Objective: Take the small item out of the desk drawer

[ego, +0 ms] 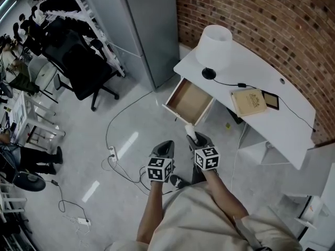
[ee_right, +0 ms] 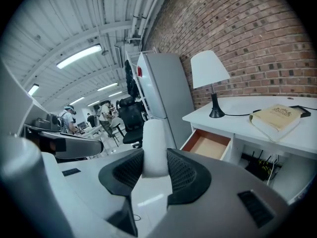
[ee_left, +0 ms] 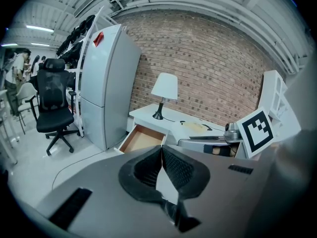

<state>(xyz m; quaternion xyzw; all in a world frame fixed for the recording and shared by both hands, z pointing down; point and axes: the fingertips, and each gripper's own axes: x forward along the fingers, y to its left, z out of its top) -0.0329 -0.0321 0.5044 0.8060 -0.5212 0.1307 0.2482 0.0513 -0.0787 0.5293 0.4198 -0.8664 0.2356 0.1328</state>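
Against a red brick wall (ego: 272, 20), the white desk (ego: 261, 77) has its wooden drawer (ego: 188, 101) open; our right gripper (ego: 194, 140) clamps a small white cylinder (ee_right: 154, 138); our left gripper (ee_left: 162, 152) is clenched empty.

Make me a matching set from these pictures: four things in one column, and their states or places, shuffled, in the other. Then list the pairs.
Things
1. drawer
2. white item
3. book
4. left gripper

States or places
A. jaws together, nothing between them
B. lying flat on the white desk
C. pulled open, nothing visible inside
D. clamped between the jaws of the right gripper

Pairs: 1-C, 2-D, 3-B, 4-A
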